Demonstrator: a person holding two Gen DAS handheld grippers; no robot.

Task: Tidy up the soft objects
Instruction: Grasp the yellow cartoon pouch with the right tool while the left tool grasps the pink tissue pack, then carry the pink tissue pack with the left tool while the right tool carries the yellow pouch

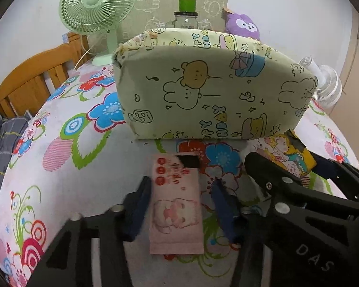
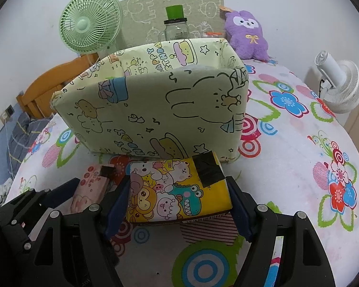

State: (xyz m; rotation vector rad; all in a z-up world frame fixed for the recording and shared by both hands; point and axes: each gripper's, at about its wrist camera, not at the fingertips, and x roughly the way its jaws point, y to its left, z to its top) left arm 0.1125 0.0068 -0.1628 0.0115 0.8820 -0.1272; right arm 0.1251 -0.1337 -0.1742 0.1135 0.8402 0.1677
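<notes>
Two grippers work before the box [image 2: 155, 110]: left gripper [image 1: 179, 205] spread around pink pack [image 1: 176, 205], right gripper [image 2: 179, 201] pinching yellow pack [image 2: 177, 191].

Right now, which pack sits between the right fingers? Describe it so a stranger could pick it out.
Find the pale green cartoon box on the flowered bedspread. Directly in front of it lies a yellow tissue pack, between the right gripper fingers. Unlike the slimmer pink pack to its left, it is bright yellow, printed with cartoon animals, with black tape at its far corner.
</notes>
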